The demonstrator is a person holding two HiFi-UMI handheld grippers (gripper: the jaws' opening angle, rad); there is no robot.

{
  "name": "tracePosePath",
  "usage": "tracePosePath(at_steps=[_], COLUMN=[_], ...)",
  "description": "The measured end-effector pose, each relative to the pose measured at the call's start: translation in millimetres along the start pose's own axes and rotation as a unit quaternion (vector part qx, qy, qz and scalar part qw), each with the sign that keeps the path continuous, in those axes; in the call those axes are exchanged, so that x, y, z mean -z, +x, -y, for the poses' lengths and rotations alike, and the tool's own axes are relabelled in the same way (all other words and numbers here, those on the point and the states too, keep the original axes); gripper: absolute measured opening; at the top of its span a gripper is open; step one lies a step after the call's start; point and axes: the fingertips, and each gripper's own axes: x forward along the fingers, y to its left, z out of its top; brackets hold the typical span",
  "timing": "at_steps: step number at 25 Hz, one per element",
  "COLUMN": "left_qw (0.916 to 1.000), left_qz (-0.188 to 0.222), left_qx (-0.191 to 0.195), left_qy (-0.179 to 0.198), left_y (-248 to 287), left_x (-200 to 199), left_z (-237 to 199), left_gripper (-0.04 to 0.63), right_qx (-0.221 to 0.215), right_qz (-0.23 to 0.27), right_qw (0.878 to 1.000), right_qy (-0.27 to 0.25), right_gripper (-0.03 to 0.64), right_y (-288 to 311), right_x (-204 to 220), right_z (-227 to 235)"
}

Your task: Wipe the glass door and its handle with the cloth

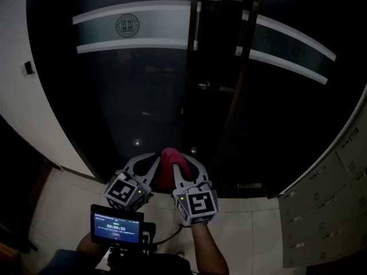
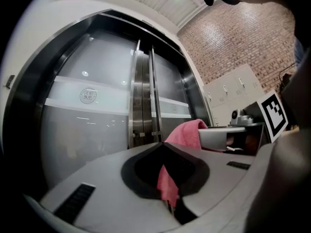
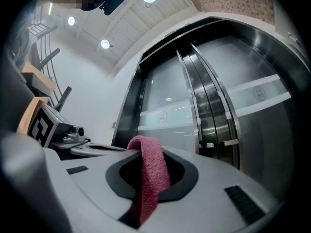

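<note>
Grippers sit side by side low in the head view. The left gripper and the right gripper share a pink-red cloth bunched between them. They are just in front of the dark glass door with its frosted band and round emblem. A vertical handle runs along the door's edge. Grey lockers at the right stand shut, contents unseen.

In the left gripper view the fingers are pressed together on a thin fold of the cloth, and the rest of it rises toward the right gripper.

In the right gripper view the fingers clamp a thicker strip draped over their tips, with the handle beyond.
</note>
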Motion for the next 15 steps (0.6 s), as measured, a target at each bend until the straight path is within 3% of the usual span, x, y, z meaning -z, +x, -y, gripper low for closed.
tracePosePath(at_steps=[15], left_qw=[0.9999], left_qz=[-0.005], left_qx=[0.015], left_qy=[-0.004], left_y=[-12.8], left_x=[8.3], left_z=[-4.3], left_gripper=[0.012], right_qx=[0.026], right_qz=[-0.026], right_qw=[0.999], right_qy=[-0.003], right_gripper=[0.021], right_y=[-8.8], right_x=[11.0], right_z=[-9.8])
